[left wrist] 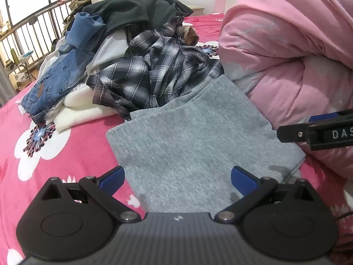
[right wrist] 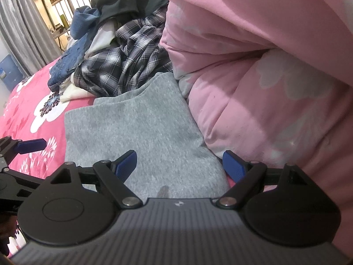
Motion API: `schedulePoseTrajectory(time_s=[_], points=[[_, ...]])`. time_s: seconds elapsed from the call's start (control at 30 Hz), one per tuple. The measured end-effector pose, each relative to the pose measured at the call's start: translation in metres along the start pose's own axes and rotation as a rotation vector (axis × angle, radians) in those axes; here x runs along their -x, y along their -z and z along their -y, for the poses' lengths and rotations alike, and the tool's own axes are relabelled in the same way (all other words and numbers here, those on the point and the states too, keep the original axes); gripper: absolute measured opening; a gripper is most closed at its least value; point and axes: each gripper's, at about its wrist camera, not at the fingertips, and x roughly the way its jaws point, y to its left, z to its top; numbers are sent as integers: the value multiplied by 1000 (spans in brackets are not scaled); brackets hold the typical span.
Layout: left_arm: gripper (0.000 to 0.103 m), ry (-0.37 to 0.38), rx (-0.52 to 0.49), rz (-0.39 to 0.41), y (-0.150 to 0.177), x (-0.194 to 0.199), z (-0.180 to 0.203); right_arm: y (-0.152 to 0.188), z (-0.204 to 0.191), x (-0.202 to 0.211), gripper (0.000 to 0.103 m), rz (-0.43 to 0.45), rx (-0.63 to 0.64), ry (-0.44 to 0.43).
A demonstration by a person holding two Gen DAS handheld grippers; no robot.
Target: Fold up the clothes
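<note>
Clothes first: a folded grey garment [left wrist: 187,145] lies flat on the pink flowered bedsheet [left wrist: 72,150], square in front of both cameras, with the unsorted heap right behind it.

Starting at the far left of the left wrist view, a railing [left wrist: 33,24] and windows sit beyond the bed's edge. Moving in, blue jeans [left wrist: 59,77] are slumped on a white fluffy garment [left wrist: 81,108], which rests on the sheet just beside a printed white flower. Next along, a dark plaid shirt [left wrist: 154,75] is crumpled against the back edge of the grey piece, and a black garment [left wrist: 136,11] tops the pile.

Down low, the left gripper [left wrist: 177,180] hovers with its blue pads [left wrist: 113,180] spread wide; the grey cloth lies beneath the gap and nothing is pinched. The left pad sits at the garment's left edge, over pink sheet.

Further right, the grey garment's right side tucks against a big pink quilt [left wrist: 286,55], bundled up and filling that side of the bed. Poking in at the right edge is the right gripper [left wrist: 308,130].

Over in the right wrist view, the right gripper [right wrist: 179,165] also stands released, fingers apart above the garment's near right corner, gripping nothing, quilt just beside its right pad.
</note>
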Motion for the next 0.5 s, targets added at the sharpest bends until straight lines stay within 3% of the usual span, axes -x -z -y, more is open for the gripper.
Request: schedulePoseTrajectory(time_s=[0.5], points=[[103,22,18,-13,0,0,-3,0,-2,2,89,9,6,-16]])
